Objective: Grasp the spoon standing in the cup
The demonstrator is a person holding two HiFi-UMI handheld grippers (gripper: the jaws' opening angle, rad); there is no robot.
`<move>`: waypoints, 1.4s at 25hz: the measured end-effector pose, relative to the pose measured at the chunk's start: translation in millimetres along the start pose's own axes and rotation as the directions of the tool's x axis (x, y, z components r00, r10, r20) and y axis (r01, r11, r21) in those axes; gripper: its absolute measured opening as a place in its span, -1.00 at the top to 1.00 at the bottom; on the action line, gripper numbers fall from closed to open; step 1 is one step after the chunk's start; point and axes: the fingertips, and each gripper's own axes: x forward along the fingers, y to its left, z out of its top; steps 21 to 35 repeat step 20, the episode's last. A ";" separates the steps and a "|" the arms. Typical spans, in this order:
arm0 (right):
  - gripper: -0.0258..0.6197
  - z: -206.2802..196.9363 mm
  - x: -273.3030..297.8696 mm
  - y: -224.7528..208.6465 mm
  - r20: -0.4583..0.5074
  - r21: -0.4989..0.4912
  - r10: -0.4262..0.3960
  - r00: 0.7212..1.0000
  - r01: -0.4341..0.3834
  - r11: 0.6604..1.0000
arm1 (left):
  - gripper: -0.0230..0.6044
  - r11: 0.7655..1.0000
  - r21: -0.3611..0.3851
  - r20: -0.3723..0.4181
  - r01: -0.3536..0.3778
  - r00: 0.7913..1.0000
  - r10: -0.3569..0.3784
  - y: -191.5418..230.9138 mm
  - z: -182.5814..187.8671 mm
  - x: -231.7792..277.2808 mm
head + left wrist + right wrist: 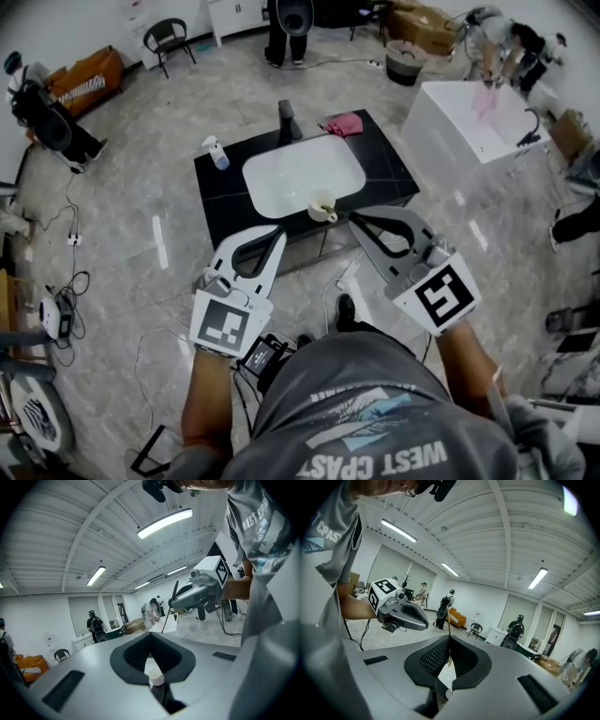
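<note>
Seemingly the grasp is made: the right gripper (352,217) has its two jaws pressed together on the spoon (449,651), pinching the thin handle right at the jaw tips. Seen along those jaws, the spoon is a slim, pale-gold stem standing almost upright. Part of it pokes out beyond the tips, and part runs back between the ribbed black pads, where it widens slightly. From the left gripper's side it reads as a dark, slightly slanted line crossing the right gripper's nose.

The cup (322,207), small and cream-coloured, sits just to the left of the right gripper's tips, between the two grippers, at the near edge of a white sink (281,178). Whether the spoon's lower end is inside the cup I cannot tell.

The left gripper (278,231) hangs close on the cup's other side, jaws together with nothing between them. What remains, I judge, is only to hold the pinch firm.
</note>
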 end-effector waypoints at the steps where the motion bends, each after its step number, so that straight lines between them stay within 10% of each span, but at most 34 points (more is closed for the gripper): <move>1: 0.82 3.0 -1.5 0.6 0.001 0.008 -0.006 1.000 0.006 1.000 | 0.92 1.000 0.007 0.001 -0.002 1.000 0.002 0.8 1.4 -1.7; 35: 0.82 4.8 18.3 24.6 -0.055 -0.002 0.041 0.998 -0.041 0.999 | 0.92 0.999 -0.005 0.000 -0.046 0.999 0.046 17.4 -21.4 -32.2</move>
